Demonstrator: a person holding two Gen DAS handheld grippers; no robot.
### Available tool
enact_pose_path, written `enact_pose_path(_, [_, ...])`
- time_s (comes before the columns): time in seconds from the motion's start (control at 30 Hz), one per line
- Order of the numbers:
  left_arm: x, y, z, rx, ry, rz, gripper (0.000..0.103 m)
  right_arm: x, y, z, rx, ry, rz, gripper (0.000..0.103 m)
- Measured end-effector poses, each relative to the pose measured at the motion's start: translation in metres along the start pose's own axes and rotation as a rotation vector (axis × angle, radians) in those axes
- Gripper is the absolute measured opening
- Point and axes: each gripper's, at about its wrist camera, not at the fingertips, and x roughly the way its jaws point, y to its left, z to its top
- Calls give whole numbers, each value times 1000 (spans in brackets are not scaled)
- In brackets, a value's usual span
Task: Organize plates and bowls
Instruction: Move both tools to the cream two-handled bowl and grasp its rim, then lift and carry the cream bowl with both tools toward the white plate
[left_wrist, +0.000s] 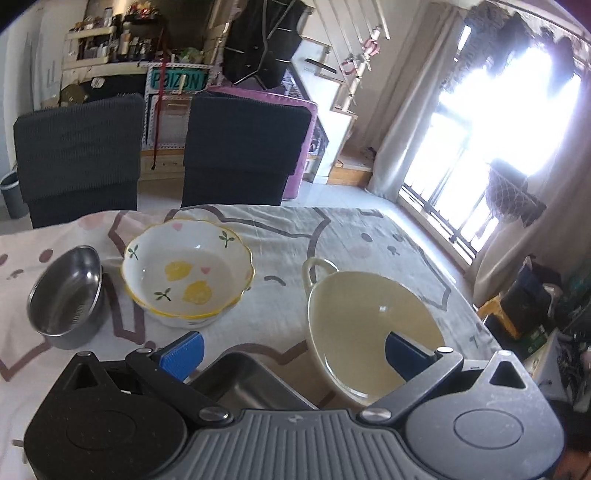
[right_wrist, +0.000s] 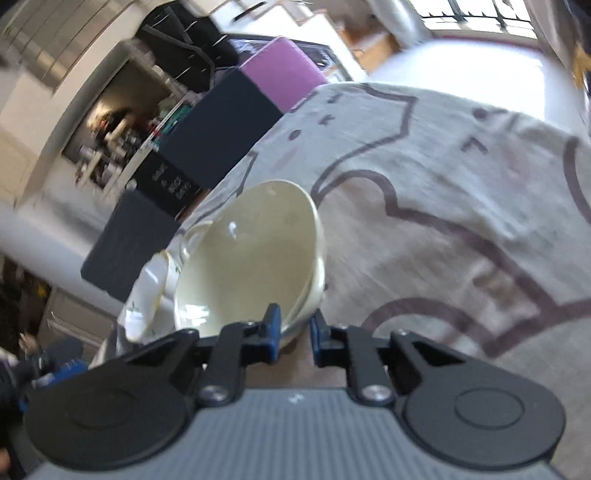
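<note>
The right hand-held gripper (right_wrist: 293, 330) has its two blue pads on the near rim of the cream bowl (right_wrist: 247, 258), one pad inside the rim and one outside. The jaws are nearly pressed together and look like they pinch the rim, though the picture is a bit blurry there. The cream bowl has a small loop handle on its far side and sits on the worktop (right_wrist: 461, 206), which has a cloth with a cat drawing on it.

The left hand-held gripper (left_wrist: 293, 354) is spread wide and holds nothing. Its blue pads hang over the worktop, one near the lemon bowl (left_wrist: 188, 273) and one in front of the cream bowl (left_wrist: 369, 325). A shiny metal tray (left_wrist: 243, 380) lies just under it, close to the camera.

The lemon bowl is white with a yellow wavy edge. It sits to the left of the cream bowl, a little apart from it. A round steel bowl (left_wrist: 66, 295) sits just left of the lemon bowl. Two dark chairs (left_wrist: 243, 147) stand behind the worktop.

I think the step now is grabbing the cream bowl so it can be stacked with the others. Next, the right hand needs to keep a firm pinch and lift the bowl straight up. A thin rim can slip, so it should go slowly. I cannot tell where it should go.
</note>
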Motion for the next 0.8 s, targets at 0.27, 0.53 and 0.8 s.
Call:
enact_pose_path(0.27, [24,0,7,-91,11,-55,93,-22,-29,28,-47,-57,-46,15])
enact_pose_path(0.53, [76,-13,3,-103,123,-102,58,-25,-41,55,-126,-24,-76,15])
enact_pose_path(0.8, [109,-21,3,-85,157,-91,44,-10,-32,63,-212,8,-76,25])
